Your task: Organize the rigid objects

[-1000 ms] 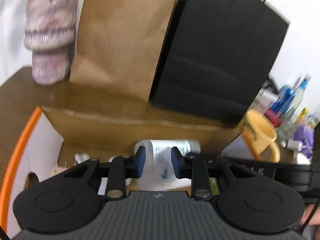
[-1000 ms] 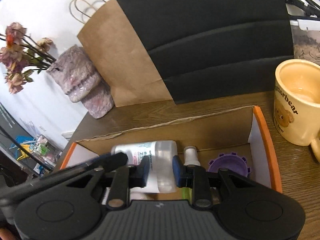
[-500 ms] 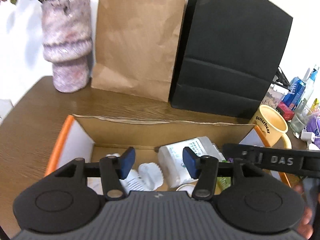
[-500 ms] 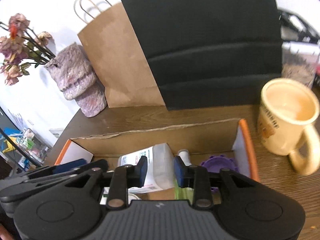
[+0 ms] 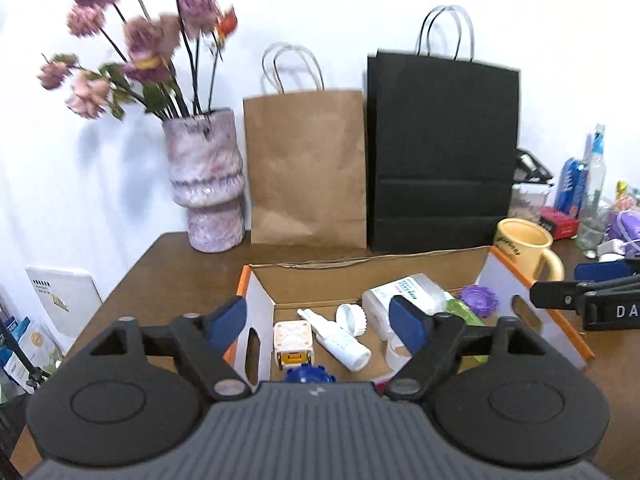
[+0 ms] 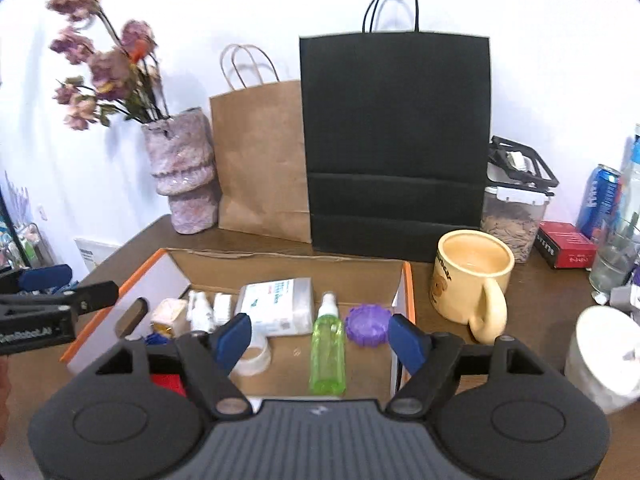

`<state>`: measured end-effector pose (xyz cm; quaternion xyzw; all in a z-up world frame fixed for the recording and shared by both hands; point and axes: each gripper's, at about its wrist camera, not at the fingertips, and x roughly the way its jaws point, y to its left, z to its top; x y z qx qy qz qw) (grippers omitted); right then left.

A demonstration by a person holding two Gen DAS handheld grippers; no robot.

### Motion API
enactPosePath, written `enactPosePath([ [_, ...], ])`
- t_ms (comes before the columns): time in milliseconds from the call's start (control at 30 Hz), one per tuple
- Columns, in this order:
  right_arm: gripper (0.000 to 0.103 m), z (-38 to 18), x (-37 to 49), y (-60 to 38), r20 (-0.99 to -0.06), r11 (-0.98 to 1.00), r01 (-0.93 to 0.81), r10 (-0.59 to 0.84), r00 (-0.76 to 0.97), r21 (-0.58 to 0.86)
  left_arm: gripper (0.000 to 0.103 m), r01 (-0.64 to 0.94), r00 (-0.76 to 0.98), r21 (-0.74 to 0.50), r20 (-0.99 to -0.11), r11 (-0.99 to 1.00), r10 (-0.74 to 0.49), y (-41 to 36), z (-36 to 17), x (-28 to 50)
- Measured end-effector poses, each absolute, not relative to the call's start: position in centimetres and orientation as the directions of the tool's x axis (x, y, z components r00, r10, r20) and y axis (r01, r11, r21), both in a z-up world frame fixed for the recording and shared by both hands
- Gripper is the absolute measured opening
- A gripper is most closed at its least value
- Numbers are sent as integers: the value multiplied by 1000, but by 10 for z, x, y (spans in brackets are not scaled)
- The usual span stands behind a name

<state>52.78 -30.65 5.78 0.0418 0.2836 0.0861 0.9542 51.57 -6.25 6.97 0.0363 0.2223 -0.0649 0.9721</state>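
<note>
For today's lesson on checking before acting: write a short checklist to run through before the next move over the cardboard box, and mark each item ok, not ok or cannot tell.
1. Left gripper holds nothing, jaws opening: ok.
2. Right gripper holds nothing, jaws opening: ok.
3. Green spray bottle lies inside the cardboard box: ok.
4. Purple lid lies in the box beside the green bottle: ok.
5. Yellow mug stands outside the box, upright: ok.
6. Every loose item already in the box: cannot tell; the gripper bodies hide the near end.
</note>
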Motion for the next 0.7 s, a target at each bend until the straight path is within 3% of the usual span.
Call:
enactPosePath([
  [300, 76, 57, 454, -307, -429, 981, -140, 185, 884, 134, 88, 149, 955, 24, -263, 989, -138, -55, 84, 431],
  [700, 81, 51, 354, -300, -305, 980, -158, 187, 934, 119, 90, 134, 969, 1, -208, 991, -131, -36, 73, 345],
])
